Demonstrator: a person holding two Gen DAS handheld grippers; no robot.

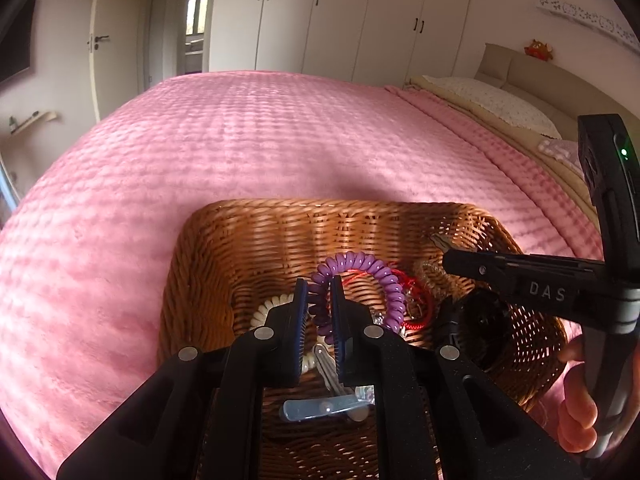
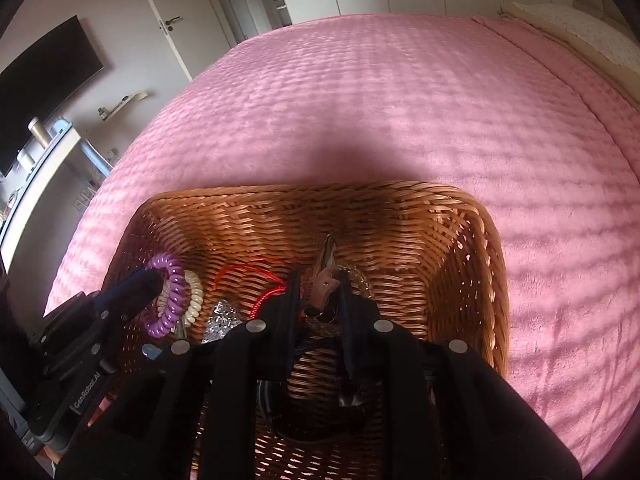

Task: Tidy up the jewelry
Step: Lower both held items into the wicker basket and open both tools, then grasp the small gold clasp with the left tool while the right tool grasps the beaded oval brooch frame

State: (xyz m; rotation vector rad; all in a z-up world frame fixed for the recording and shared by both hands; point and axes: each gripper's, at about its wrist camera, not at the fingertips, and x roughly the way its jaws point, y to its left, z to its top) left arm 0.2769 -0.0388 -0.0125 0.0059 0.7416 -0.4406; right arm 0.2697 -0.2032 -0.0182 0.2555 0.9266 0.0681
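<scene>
A wicker basket (image 1: 280, 228) (image 2: 460, 240) sits on the pink bed. My left gripper (image 1: 319, 292) is shut on a purple spiral bracelet (image 1: 360, 264), which also shows in the right wrist view (image 2: 170, 300). A cream spiral bracelet (image 1: 264, 312) (image 2: 194, 300), red cord (image 1: 416, 312) (image 2: 244, 270) and silver pieces (image 1: 320, 408) lie in the basket. My right gripper (image 2: 318, 280) is shut on a brownish metal clip (image 2: 326, 264); its tip shows in the left wrist view (image 1: 442, 242).
The pink bedspread (image 1: 260, 140) (image 2: 380, 100) spreads wide behind the basket. Pillows (image 1: 492, 100) lie at the far right. A wardrobe, a door and a wall TV (image 2: 44, 84) stand beyond the bed.
</scene>
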